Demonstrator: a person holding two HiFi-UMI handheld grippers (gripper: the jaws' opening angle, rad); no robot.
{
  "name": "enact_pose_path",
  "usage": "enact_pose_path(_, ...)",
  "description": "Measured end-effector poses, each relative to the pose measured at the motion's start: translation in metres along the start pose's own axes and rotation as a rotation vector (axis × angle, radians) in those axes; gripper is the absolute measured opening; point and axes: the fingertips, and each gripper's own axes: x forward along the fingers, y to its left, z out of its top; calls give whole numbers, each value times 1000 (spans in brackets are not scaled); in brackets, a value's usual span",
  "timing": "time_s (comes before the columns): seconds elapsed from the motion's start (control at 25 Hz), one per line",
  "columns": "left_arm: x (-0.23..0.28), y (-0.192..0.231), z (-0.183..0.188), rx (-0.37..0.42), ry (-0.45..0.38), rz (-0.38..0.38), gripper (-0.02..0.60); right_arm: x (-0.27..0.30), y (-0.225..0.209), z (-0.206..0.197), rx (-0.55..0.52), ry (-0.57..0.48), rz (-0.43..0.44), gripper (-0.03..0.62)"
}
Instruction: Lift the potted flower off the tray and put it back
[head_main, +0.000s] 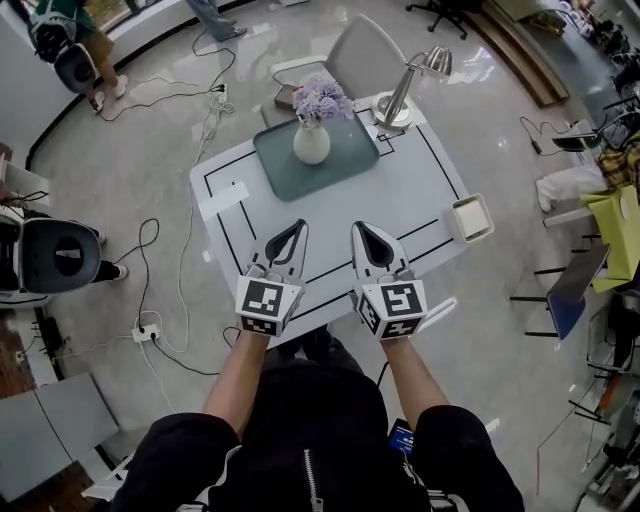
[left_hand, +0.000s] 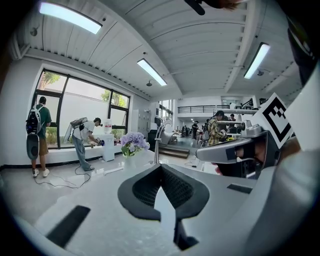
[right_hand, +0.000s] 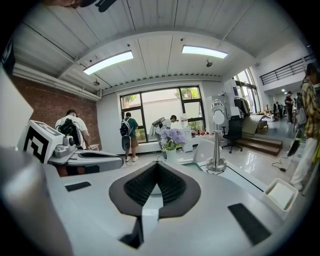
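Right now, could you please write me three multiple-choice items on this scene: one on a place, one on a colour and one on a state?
1. Where is the potted flower?
A. standing on the tray
B. held up in the air above it
C. lying on its side beside it

2. What colour are its blossoms?
A. red
B. purple
C. yellow

3. How do the jaws of the right gripper stand?
A. wide apart
B. shut on the potted flower
C. shut, with nothing between them

Answers:
1 A: the head view shows the white pot upright on the tray.
2 B: the blossoms are pale purple in every view.
3 C: the right gripper view shows the tips together and empty, well short of the flower.
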Motion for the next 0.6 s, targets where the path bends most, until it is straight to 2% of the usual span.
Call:
enact_pose_path(0.36,-7,-3,4,0,-11,4,5,-1,6,10,-13,-19,5,6)
enact_pose_path(0.6,-9,-1,21,-7,-33,17,5,1,12,26,-25,-40,19,6)
